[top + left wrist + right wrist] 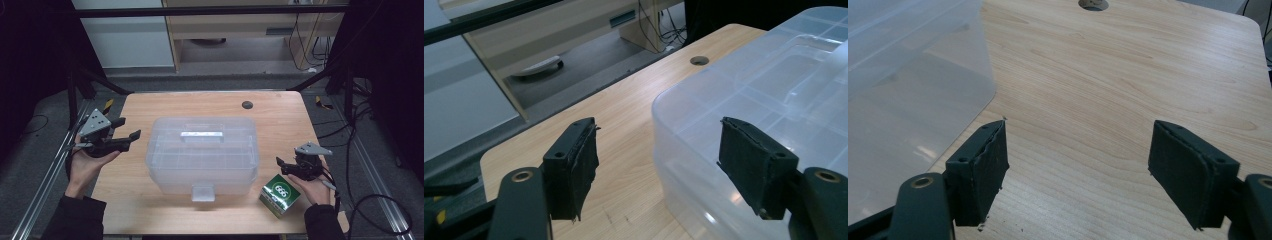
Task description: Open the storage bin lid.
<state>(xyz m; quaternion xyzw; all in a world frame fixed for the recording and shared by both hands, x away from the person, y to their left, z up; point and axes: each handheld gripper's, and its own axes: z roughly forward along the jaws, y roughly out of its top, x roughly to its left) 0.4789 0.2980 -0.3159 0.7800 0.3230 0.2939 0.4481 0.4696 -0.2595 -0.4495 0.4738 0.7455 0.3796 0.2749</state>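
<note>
Clear plastic storage box [202,155] sits in the middle of the table [280,115], lid on, with its latch facing the near edge and a handle set in the top. Left gripper [127,131] hangs above the table's left edge, just beside the box, jaws spread wide with nothing between them; its own view shows the box's corner [744,100] behind the right jaw. Right gripper [281,165] rests near the right edge, jaws likewise released over bare wood. A green carton [280,194] stands by the near right corner, just beside that hand.
</note>
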